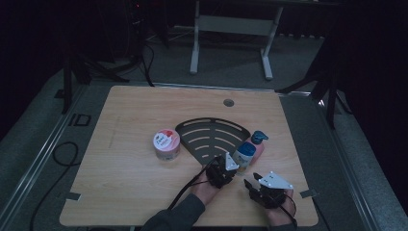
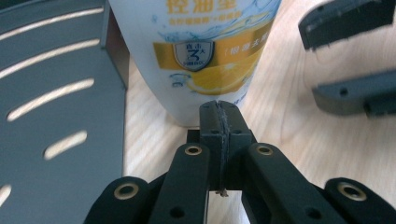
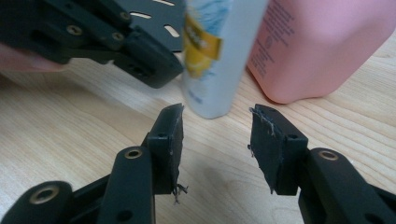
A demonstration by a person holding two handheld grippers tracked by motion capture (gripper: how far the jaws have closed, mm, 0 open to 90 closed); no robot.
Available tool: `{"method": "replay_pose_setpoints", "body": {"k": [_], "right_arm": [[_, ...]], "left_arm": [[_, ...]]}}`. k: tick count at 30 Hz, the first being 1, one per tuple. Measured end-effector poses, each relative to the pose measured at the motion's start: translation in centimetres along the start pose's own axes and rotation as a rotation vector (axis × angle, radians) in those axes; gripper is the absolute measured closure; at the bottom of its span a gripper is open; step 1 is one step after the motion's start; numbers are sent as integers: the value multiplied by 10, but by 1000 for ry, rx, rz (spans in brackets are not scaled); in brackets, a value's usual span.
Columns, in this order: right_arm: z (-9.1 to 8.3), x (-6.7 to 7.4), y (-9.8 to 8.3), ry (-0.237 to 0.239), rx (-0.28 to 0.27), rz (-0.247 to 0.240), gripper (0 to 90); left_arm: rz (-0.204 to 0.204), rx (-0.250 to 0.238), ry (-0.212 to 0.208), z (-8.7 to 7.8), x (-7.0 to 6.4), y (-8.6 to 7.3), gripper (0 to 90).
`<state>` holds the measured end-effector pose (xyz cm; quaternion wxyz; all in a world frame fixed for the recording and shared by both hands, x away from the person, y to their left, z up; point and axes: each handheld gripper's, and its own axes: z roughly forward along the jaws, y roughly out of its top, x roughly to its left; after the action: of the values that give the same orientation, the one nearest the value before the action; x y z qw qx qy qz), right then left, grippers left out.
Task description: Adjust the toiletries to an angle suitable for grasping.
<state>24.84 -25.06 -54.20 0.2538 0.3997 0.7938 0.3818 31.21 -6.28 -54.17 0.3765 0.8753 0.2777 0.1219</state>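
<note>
A white bottle (image 1: 245, 155) with a blue cap and a yellow lemon label stands upright on the wooden table (image 1: 125, 183), with a pink pump bottle (image 1: 259, 146) touching it at the right. My left gripper (image 1: 231, 166) is shut with nothing in it. In the left gripper view its tip (image 2: 219, 110) sits at the foot of the white bottle (image 2: 205, 51); I cannot tell whether it touches. My right gripper (image 1: 252, 181) is open, a little short of the white bottle (image 3: 219, 56). Nothing lies between its jaws (image 3: 217, 122), and the pink bottle (image 3: 317, 46) stands behind.
A black slotted fan-shaped rack (image 1: 209, 137) lies flat at the table's middle, just left of the bottles. A round jar with a pink and white lid (image 1: 166, 144) stands left of the rack. The person's hands reach in over the near edge.
</note>
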Motion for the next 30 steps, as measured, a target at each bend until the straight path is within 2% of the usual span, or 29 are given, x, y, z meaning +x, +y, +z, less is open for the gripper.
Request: {"method": "replay_pose_setpoints", "body": {"k": [4,7,9,11,13,14,17,22,30], "right_arm": [[0,-2,-1,-2,1,7,534],[0,-3,-1,-1,0,12,534],[3,-4,0,-5,0,10,559],[5,-4,1,-7,1,12,630],[7,-5,2,-11,2,10,630],[11,-6,4,-20,4,10,802],[17,-7,8,-22,14,6,897],[26,-7,10,-14,40,-25,900],[33,-13,13,-21,51,-9,900]], "left_arm": [[-26,-12,5,5,2,5,893],[-30,-15,7,7,3,6,893],[-34,-18,13,10,4,9,893],[-43,-21,14,12,5,10,893],[-43,-21,14,12,5,10,893],[-42,-20,17,13,6,11,893],[-40,-19,20,13,7,11,893],[-37,-18,24,13,7,11,892],[-37,-14,29,13,10,12,890]]}}
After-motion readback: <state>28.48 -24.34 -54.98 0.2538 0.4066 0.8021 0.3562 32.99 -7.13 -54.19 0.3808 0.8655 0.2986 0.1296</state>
